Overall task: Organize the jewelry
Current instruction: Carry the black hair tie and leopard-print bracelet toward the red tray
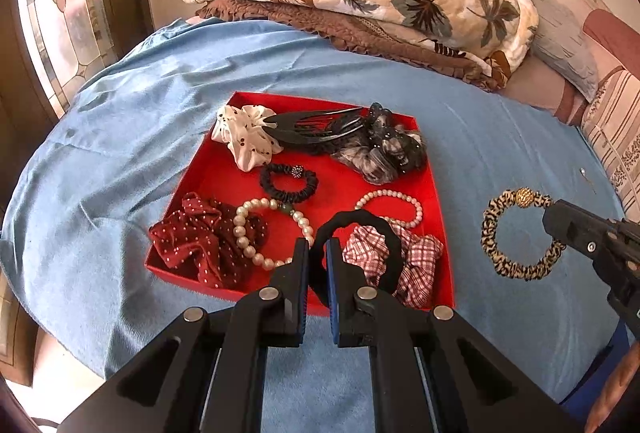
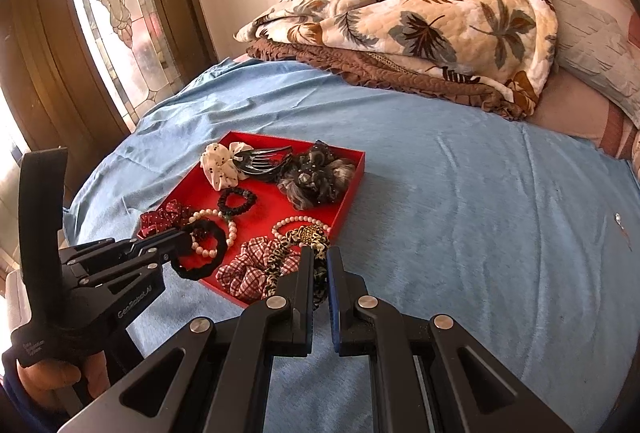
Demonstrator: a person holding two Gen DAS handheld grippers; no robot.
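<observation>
Now both tools are clamped on hair ties: the left tool (image 1: 317,253) pinches a black tie (image 1: 360,249) over the near edge of the red tray (image 1: 240,105), the right tool (image 2: 320,265) grips a leopard tie (image 2: 298,253) just short of it. Either stretchy loop could snag a pearl bracelet (image 1: 256,233) ahead, or spring off onto the blue bedsheet (image 2: 440,213). Beyond lie a leaf quilt (image 2: 420,21) and stained-glass window (image 2: 116,5).
</observation>
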